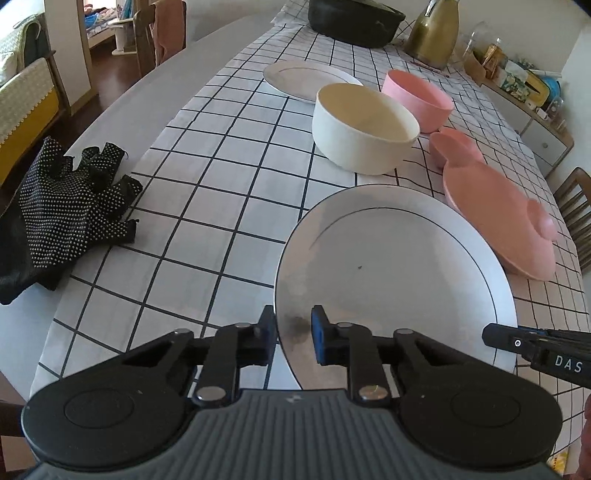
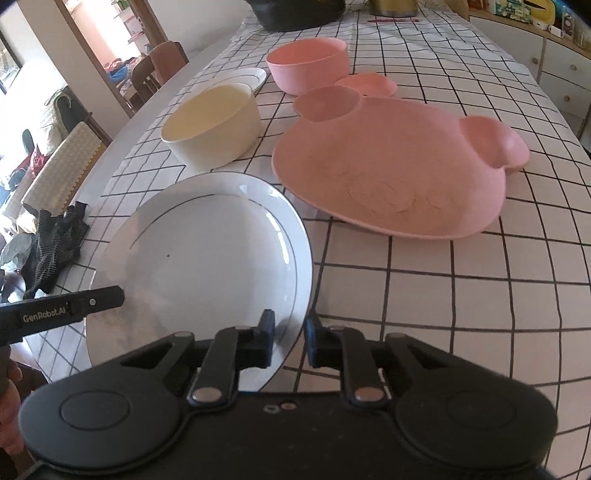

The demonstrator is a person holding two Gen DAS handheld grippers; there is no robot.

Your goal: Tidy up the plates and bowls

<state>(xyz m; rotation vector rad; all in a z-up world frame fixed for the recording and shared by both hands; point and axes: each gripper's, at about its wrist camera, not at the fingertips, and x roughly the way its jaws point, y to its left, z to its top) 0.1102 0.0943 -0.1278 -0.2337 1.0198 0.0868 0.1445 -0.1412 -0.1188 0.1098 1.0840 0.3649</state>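
Observation:
A white plate with a thin dark ring (image 1: 399,266) (image 2: 207,254) is held over the checked tablecloth. My left gripper (image 1: 293,334) is shut on its left rim. My right gripper (image 2: 290,338) is shut on its right rim. Beyond it stand a cream bowl (image 1: 364,127) (image 2: 212,127), a pink bowl (image 1: 419,98) (image 2: 308,68), a pink bear-shaped plate (image 1: 498,218) (image 2: 399,170), a small pink dish (image 2: 369,85) and a second white plate (image 1: 303,77) (image 2: 245,77).
Black dotted gloves (image 1: 62,214) (image 2: 51,240) lie at the table's left edge. A black pot (image 1: 354,22) and a gold kettle (image 1: 434,33) stand at the far end. A cabinet with clutter (image 1: 524,96) runs along the right; chairs stand around.

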